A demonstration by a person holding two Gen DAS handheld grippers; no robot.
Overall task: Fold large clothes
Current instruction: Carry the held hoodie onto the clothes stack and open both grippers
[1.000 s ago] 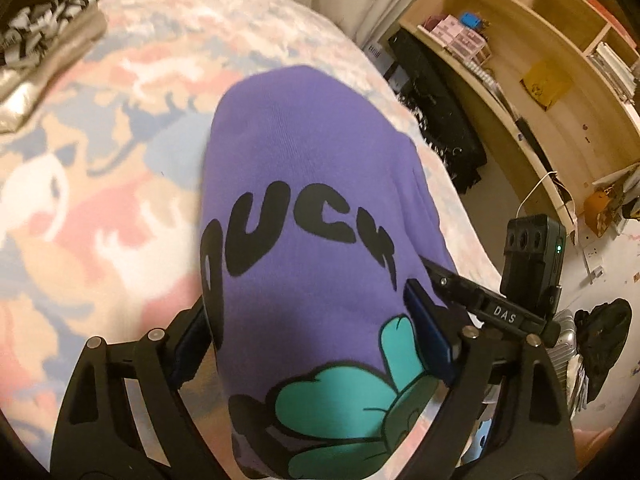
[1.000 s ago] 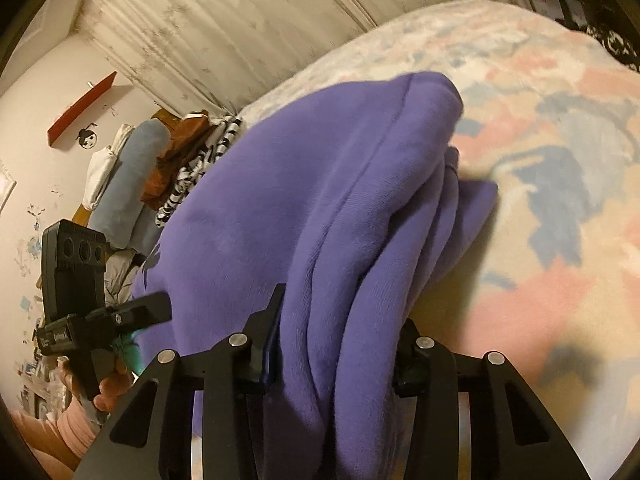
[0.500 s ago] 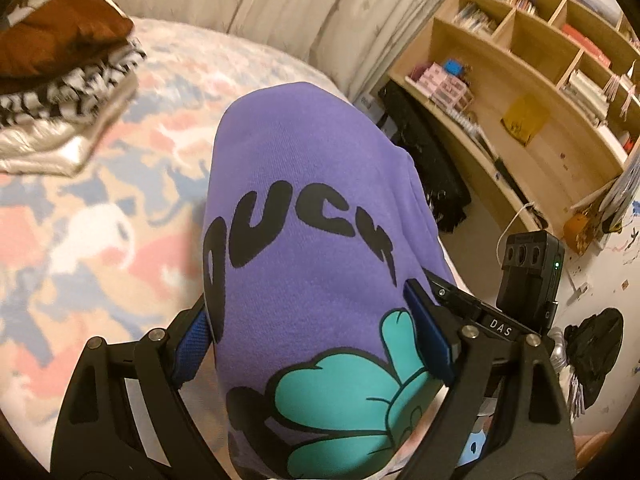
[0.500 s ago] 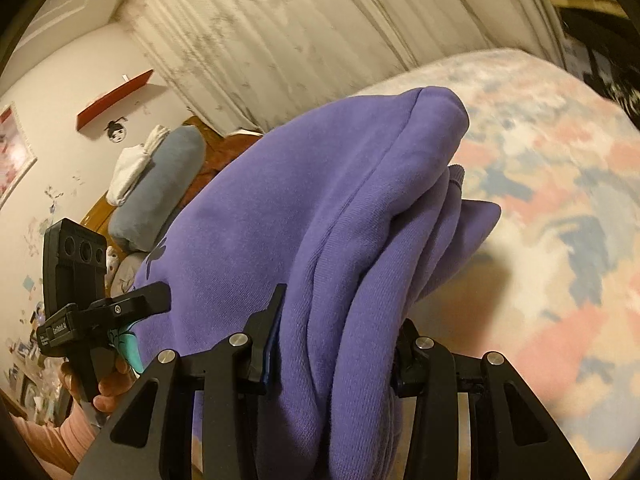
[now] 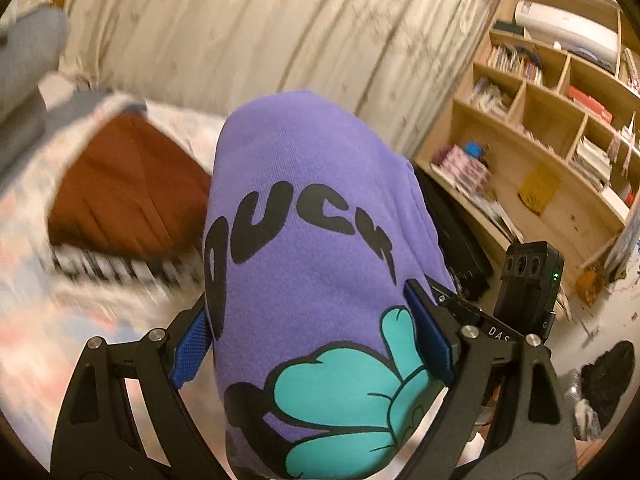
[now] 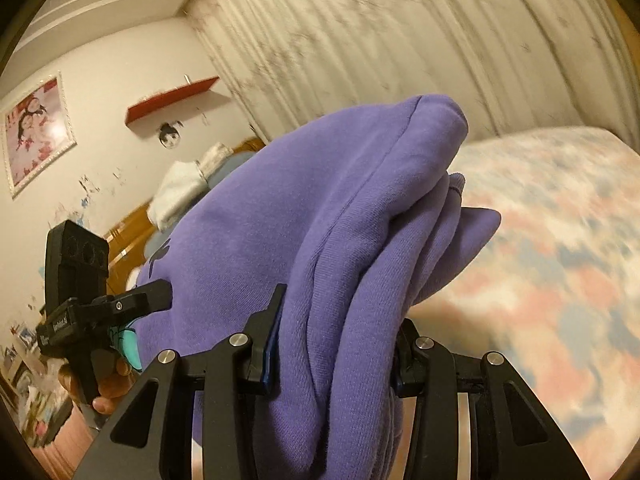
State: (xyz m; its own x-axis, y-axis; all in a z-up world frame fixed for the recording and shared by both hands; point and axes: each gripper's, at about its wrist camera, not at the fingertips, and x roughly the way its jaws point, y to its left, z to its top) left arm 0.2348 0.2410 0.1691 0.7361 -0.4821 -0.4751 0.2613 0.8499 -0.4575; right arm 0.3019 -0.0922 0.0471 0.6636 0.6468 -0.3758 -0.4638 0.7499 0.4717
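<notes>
Bedroom, pastel patchwork bed (image 6: 552, 248) below | folded purple fleece sweatshirt (image 5: 304, 208) held aloft over it | left tool (image 5: 316, 344) clamped wide across printed bundle, right tool (image 6: 336, 344) clamped on layered edge | I judge it soft, bulky, floppy; grip through all layers.

Folded sweatshirt (image 5: 316, 216) sits between the pads of both grippers, off the bed (image 6: 560, 240); left gripper (image 5: 312, 344) spans its printed face, right gripper (image 6: 336, 344) pinches the stacked fold edges; in the left wrist view a stack of folded clothes (image 5: 128, 208) lies on the bed left of it, shelving (image 5: 552, 148) stands right, curtain (image 5: 260, 28) behind.
</notes>
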